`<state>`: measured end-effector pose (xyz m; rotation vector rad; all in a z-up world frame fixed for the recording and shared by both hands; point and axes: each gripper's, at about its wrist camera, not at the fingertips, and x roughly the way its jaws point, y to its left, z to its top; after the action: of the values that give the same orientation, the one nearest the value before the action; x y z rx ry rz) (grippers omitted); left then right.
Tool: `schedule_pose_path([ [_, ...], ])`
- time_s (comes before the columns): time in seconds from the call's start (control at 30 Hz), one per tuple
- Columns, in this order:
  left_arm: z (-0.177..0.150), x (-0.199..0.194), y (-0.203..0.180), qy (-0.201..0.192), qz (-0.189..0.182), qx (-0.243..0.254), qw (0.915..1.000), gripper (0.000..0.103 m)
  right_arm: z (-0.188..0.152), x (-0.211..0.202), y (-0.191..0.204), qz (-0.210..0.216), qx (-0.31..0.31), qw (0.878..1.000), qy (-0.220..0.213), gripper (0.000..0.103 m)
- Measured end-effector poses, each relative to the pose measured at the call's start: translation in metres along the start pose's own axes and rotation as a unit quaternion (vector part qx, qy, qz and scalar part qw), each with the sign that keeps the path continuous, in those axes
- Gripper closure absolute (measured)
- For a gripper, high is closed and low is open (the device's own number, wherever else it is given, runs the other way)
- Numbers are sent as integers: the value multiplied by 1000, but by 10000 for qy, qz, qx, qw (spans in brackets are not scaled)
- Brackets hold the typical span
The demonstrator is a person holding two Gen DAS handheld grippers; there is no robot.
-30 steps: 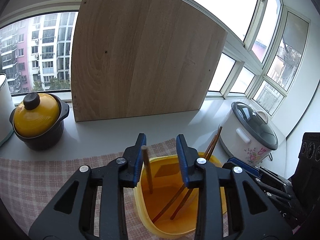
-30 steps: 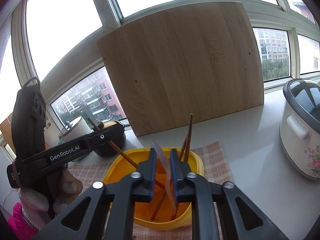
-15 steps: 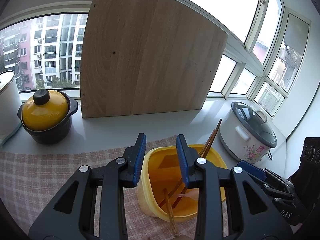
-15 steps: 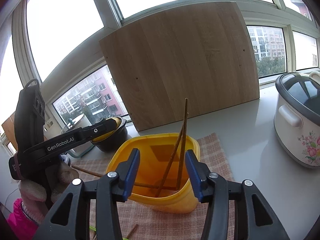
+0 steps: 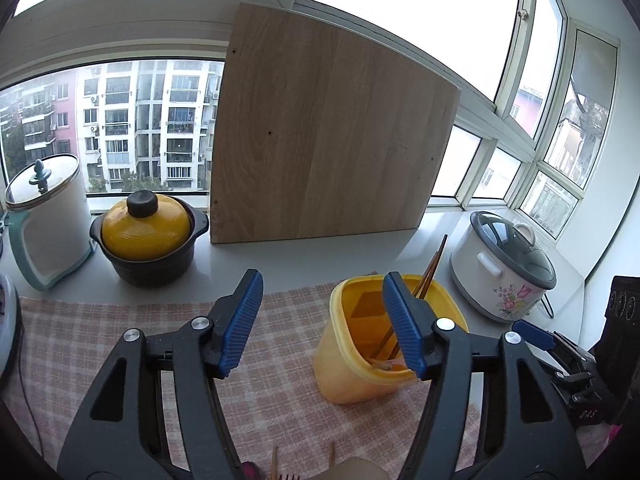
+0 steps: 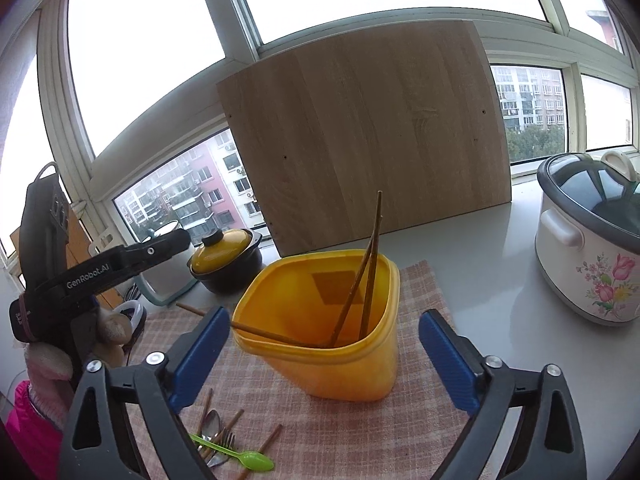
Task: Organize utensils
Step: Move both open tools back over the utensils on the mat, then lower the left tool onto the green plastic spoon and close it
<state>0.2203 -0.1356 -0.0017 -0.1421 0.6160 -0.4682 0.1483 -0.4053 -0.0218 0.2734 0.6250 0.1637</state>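
A yellow plastic tub [image 6: 332, 344] stands on the checked cloth [image 6: 416, 292] and holds three wooden chopsticks [image 6: 366, 268]; one leans out over its left rim. It also shows in the left wrist view [image 5: 352, 364]. My right gripper [image 6: 324, 360] is open and empty, just in front of the tub. My left gripper [image 5: 320, 324] is open and empty, to the tub's left and above the cloth. A green plastic spoon [image 6: 244, 458], a metal fork and spoon [image 6: 216, 438] and loose chopsticks [image 6: 270, 442] lie on the cloth at the front left.
A wooden board [image 5: 328, 136] leans on the window behind. A yellow-lidded black pot [image 5: 146, 236] and a white canister [image 5: 48, 220] stand at the back left. A flowered rice cooker [image 6: 588, 244] stands at the right.
Both grippers opened wider and drew back from the tub. The left gripper let go its chopstick, which now leans in the tub. The clear thing the right gripper held a second ago is gone.
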Motion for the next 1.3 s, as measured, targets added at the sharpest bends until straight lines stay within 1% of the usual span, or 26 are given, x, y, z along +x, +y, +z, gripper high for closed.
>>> schedule_pose_path([
  [0.07,-5,-12,6,21,63,119,9999,39,-4,-3,2,-116,-49,9999,23,0],
  [0.17,-14,-28,16,96,126,299,9994,39,-12,-8,6,-121,-34,9999,52,0],
  [0.37,-34,-44,44,449,106,430,9980,39,-30,-15,8,-175,218,9995,120,0],
  [0.53,-50,-53,63,729,-9,333,9968,39,-44,-15,12,-105,384,9983,421,0],
  [0.6,-56,-55,64,868,-68,425,9953,39,-51,-14,15,-143,396,9975,570,0],
  [0.7,-67,-56,59,1069,-193,696,9916,39,-63,-9,16,-28,532,9950,845,0],
  [0.73,-71,-56,55,1157,-266,815,9896,39,-67,-8,17,14,593,9938,940,1],
  [0.8,-80,-54,46,1350,-414,1091,9840,39,-75,-6,17,59,713,9915,1086,7],
  [0.83,-85,-52,43,1436,-483,1209,9810,39,-78,-5,16,87,776,9903,1149,9],
  [0.87,-90,-50,39,1517,-547,1300,9783,41,-83,-4,16,117,844,9890,1207,10],
  [0.9,-95,-46,37,1620,-621,1360,9754,46,-86,-3,16,147,912,9876,1267,13],
  [0.93,-99,-43,35,1745,-678,1400,9723,48,-90,-2,15,175,978,9862,1325,14],
  [1.0,-108,-36,30,1933,-704,1506,9670,55,-96,0,13,211,1103,9832,1438,22],
  [1.03,-113,-34,26,2025,-747,1586,9635,57,-99,0,11,238,1169,9818,1479,23],
  [1.07,-118,-31,23,2117,-781,1696,9593,62,-101,0,10,255,1230,9805,1509,25],
  [1.1,-123,-27,19,2206,-791,1816,9550,65,-103,-1,9,268,1279,9795,1531,27],
  [1.13,-129,-23,16,2323,-828,1937,9496,65,-105,-1,8,284,1310,9787,1555,29],
  [1.2,-142,-13,7,2585,-863,2218,9362,70,-108,-1,6,307,1341,9770,1627,37],
  [1.27,-152,-5,1,2742,-834,2437,9265,71,-112,-1,7,344,1341,9751,1733,42],
  [1.3,-156,-1,-2,2804,-850,2501,9228,76,-114,-1,7,365,1330,9746,1766,45],
])
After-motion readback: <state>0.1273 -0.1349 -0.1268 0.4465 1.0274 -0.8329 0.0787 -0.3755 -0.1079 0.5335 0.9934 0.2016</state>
